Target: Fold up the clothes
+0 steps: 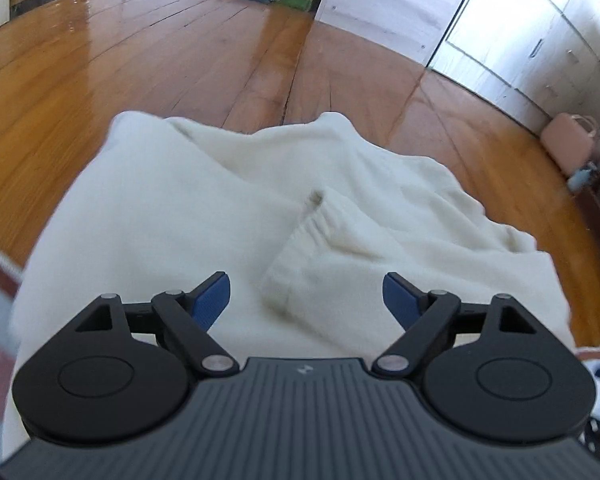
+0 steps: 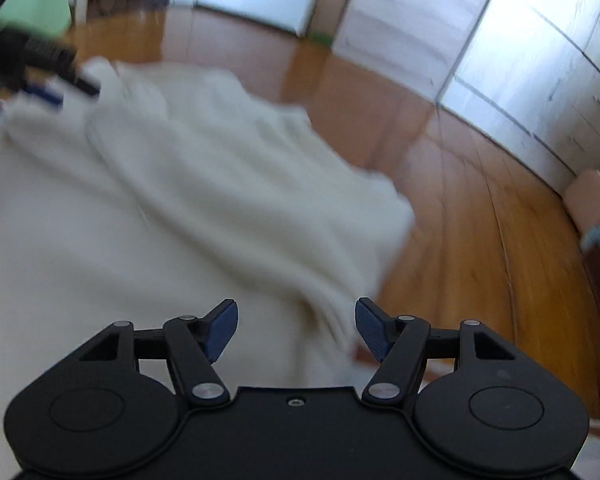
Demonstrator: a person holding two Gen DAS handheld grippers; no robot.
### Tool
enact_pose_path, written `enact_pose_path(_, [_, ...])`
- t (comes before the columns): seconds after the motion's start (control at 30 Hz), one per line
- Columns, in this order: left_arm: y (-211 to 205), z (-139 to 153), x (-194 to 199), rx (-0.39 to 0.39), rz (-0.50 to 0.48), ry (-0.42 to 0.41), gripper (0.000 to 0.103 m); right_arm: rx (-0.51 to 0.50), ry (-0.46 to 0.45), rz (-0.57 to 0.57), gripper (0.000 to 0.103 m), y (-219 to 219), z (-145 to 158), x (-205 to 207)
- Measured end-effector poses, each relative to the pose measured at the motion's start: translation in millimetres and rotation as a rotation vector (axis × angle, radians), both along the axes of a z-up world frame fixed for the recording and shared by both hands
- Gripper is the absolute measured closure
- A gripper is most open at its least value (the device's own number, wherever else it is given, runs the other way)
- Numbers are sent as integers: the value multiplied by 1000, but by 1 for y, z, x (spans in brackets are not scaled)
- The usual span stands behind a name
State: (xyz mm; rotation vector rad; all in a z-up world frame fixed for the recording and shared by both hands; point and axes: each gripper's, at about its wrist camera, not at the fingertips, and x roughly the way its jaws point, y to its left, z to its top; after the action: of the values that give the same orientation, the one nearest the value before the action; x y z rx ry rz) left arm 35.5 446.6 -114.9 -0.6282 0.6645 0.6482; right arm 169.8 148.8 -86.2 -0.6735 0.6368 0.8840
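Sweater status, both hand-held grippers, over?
Left hand-held gripper open, empty, over the cuff. Right hand-held gripper open, empty. Cream sweater loose on the wooden floor, sleeve across body. Nothing blocking.

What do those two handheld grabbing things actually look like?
Both look alike: the left tool and the right tool each have two black linkage arms with silver pivot pins, rounded black disc housings, and blue textured pads at the fingertips. The left's body is ribbed dark grey with a small logo. No cables show.
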Motion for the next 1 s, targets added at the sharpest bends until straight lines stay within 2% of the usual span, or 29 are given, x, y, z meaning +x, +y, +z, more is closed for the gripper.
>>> enact_pose_path(0.07, [18, -10, 16, -54, 20, 11, 15, 33, 57, -59, 33, -2, -4, 12])
enact_pose_path(0.17, [42, -33, 39, -195, 36, 19, 13, 89, 128, -112, 33, 3, -8, 27])
enact_pose_path(0.2, [43, -36, 42, -195, 46, 4, 13, 97, 133, -122, 33, 6, -12, 28])
enact_pose_path(0.23, [42, -35, 44, -168, 35, -23, 29, 98, 123, -138, 33, 8, -17, 29])
enact_pose_path(0.27, [40, -33, 50, -162, -43, -44, 78, 99, 107, -166, 33, 11, -20, 33])
enact_pose_path(0.3, [33, -25, 50, -123, -66, -46, 87, 103, 89, -199, 35, 14, -22, 38])
enact_pose_path(0.33, [25, -18, 49, -84, -89, -47, 88, 108, 71, -232, 39, 17, -23, 42])
enact_pose_path(0.37, [18, -11, 48, -45, -112, -49, 88, 123, 57, -265, 67, 18, -23, 46])
enact_pose_path(0.4, [6, 1, 37, 30, -104, -96, 89, 147, 46, -297, 86, 16, -21, 50])
enact_pose_path(0.47, [-20, 23, 12, 172, -84, -173, 89, 197, 16, -382, 86, 8, -18, 50])
enact_pose_path(0.53, [-42, 28, -8, 225, -50, -168, 89, 167, -33, -379, 84, 7, -24, 42])
enact_pose_path(0.6, [-53, 7, -9, 218, -51, -39, 88, 97, -92, -352, 71, 10, -35, 33])
enact_pose_path(0.67, [-55, -26, -7, 148, -44, 129, 85, 49, -141, -342, 58, 8, -46, 27])
enact_pose_path(0.7, [-56, -28, -14, 149, -30, 100, 83, 35, -163, -342, 54, 6, -51, 25])
enact_pose_path(0.73, [-57, -30, -21, 151, -17, 70, 76, 35, -158, -344, 53, 2, -51, 24])
enact_pose_path(0.77, [-57, -26, -21, 169, -10, 100, 59, 45, -131, -350, 51, -3, -48, 25])
enact_pose_path(0.8, [-57, -22, -21, 188, -3, 130, 53, 56, -104, -355, 47, -8, -45, 26])
enact_pose_path(0.87, [-51, -12, -26, 204, 5, 122, 48, 82, -31, -340, 45, -21, -33, 30])
enact_pose_path(0.9, [-47, -7, -30, 187, 14, 100, 47, 103, 23, -329, 44, -29, -25, 33])
enact_pose_path(1.0, [-34, 3, -42, 110, 43, 23, 45, 294, 195, -274, 42, -56, 4, 45])
